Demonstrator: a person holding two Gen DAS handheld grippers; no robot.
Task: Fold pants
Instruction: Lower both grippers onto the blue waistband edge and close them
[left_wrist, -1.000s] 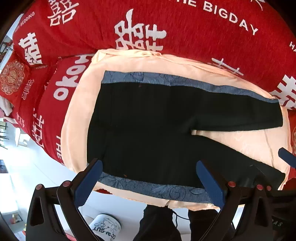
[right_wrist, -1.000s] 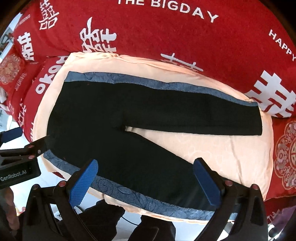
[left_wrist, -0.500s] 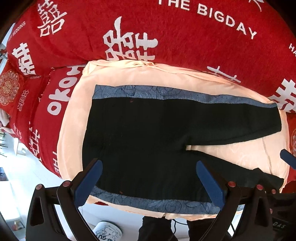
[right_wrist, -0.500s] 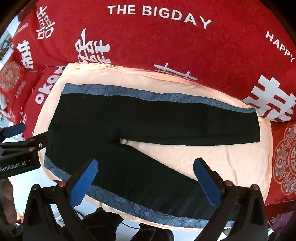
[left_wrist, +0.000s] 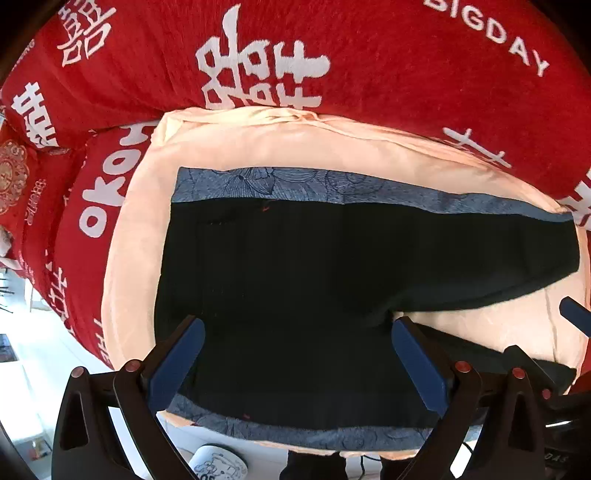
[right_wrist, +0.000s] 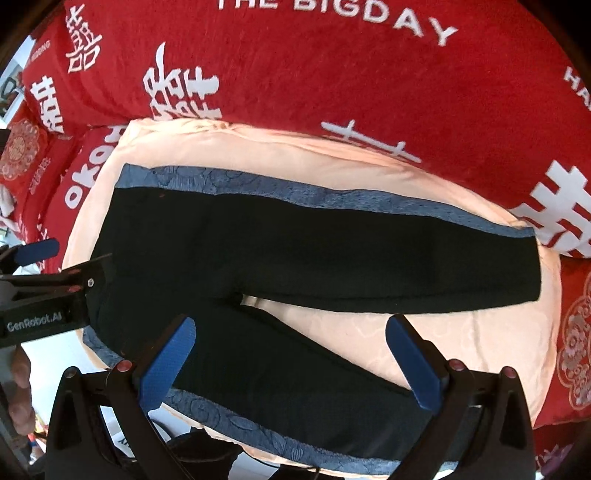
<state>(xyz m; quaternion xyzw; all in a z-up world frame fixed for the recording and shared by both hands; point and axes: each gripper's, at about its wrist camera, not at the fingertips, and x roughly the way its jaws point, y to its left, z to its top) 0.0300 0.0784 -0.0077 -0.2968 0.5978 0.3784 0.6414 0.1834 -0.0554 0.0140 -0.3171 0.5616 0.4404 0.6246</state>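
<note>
Pants lie flat on the cloth, legs toward 3 o'clock. Left gripper and right gripper hover over them, jaws wide, holding nothing.

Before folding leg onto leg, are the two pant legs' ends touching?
Apart. The right wrist view shows bare peach blanket between the far leg and the near leg toward their ends.

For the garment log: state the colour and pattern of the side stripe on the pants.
Blue-grey side stripe with a faint floral line print, on black pants; clearest in the left wrist view.
</note>
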